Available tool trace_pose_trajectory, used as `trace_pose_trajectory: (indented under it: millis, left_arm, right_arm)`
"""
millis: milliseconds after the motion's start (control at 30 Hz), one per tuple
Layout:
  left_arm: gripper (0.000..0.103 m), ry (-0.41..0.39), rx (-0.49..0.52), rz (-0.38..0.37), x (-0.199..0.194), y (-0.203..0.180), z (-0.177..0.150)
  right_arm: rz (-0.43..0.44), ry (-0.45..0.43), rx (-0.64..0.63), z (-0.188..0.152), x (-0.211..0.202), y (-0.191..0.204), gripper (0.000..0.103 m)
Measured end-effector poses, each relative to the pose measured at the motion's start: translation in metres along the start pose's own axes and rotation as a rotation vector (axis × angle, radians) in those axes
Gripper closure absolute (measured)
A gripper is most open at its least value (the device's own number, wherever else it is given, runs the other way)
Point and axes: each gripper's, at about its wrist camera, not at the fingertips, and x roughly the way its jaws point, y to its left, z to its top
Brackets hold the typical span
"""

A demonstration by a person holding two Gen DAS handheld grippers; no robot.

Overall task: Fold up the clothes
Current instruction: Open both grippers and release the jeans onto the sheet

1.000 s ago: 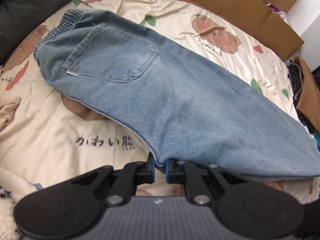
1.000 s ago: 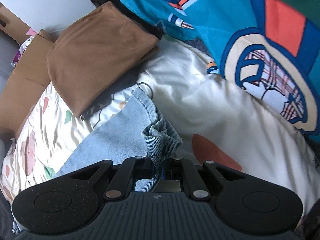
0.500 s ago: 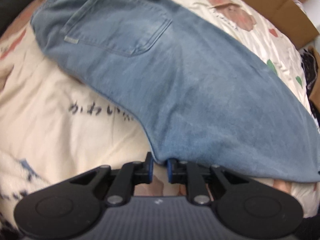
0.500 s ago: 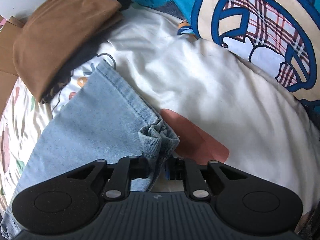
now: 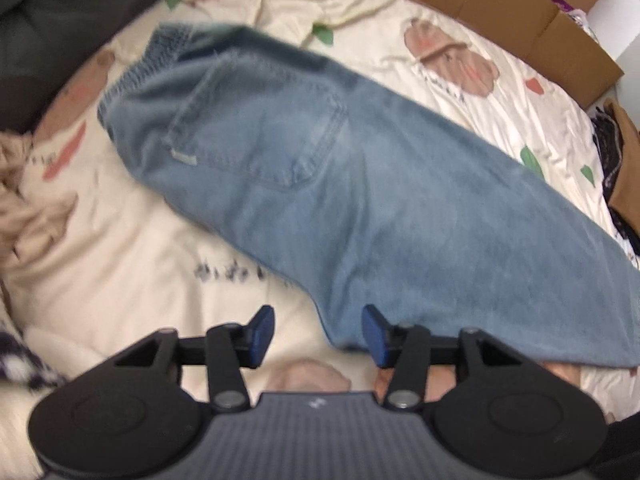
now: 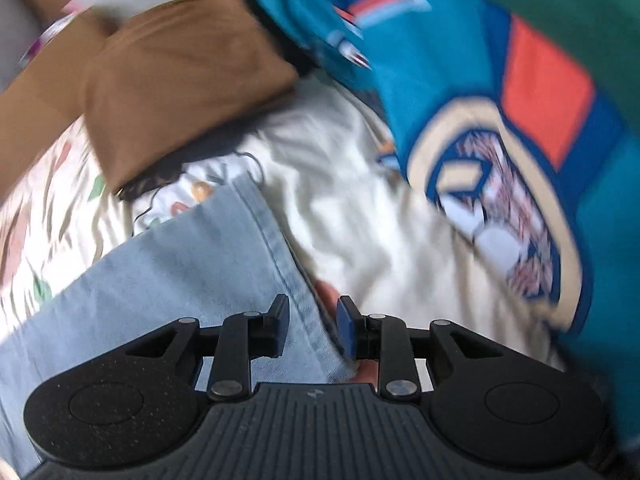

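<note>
Light blue jeans (image 5: 360, 200) lie flat on the cream printed bedsheet (image 5: 120, 260), folded lengthwise, back pocket up, waistband at the far left. My left gripper (image 5: 318, 330) hangs just above their near folded edge; its jaws are opening, the pads clear of the cloth. In the right wrist view the leg end of the jeans (image 6: 192, 264) lies flat with its hem seam running between the blue pads. My right gripper (image 6: 312, 320) is also opening, its pads apart from the denim below them.
A folded brown garment (image 6: 172, 80) lies beyond the hem. A teal printed garment (image 6: 500, 128) covers the right side. Cardboard boxes (image 5: 500, 12) border the bed's far edge. A dark cushion (image 5: 60, 20) sits at the far left, a beige cloth (image 5: 24, 200) at the left.
Both grippers were shut on the jeans, left on the folded edge, right on the bunched hem. Both have let go and spread; the hem now lies flat on the sheet.
</note>
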Motion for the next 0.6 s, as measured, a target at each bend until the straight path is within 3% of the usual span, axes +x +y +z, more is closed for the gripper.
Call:
trace_pose_trajectory:
  millis: [300, 600]
  left_arm:
    - [0.048, -0.033, -0.035, 0.022, 0.027, 0.002, 0.033]
    - [0.048, -0.056, -0.037, 0.015, 0.051, -0.005, 0.033]
  right_arm:
    - [0.038, 0.024, -0.284, -0.005, 0.034, 0.063, 0.072]
    - [0.053, 0.032, -0.309, -0.009, 0.08, 0.094, 0.073]
